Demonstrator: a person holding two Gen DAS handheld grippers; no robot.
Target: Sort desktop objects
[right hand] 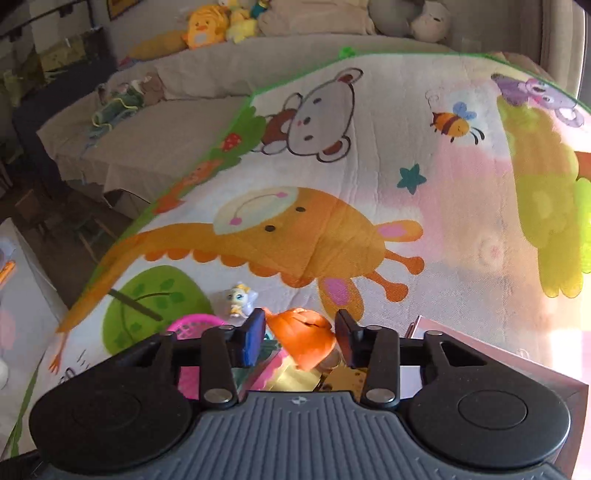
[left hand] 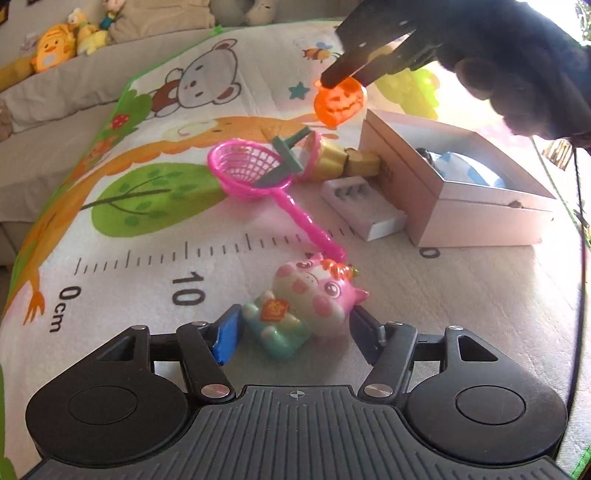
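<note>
My left gripper [left hand: 291, 328] is closed around a pink and white pig toy [left hand: 306, 299] that rests on the play mat. My right gripper [right hand: 301, 339] is shut on an orange pumpkin bucket [right hand: 306, 339]. In the left wrist view the right gripper [left hand: 345, 75] holds the pumpkin bucket [left hand: 340, 101] in the air, just left of the open cardboard box [left hand: 458, 184]. A pink toy net [left hand: 251, 170] lies on the mat with a green piece [left hand: 288, 155] across its rim.
A white tray [left hand: 362, 206] lies against the box's left side. A yellow and pink toy [left hand: 332, 157] lies behind the net. A blue and white item [left hand: 461, 166] is in the box. A small doll figure [right hand: 240, 297] stands on the mat. Plush toys [right hand: 218, 26] line the sofa.
</note>
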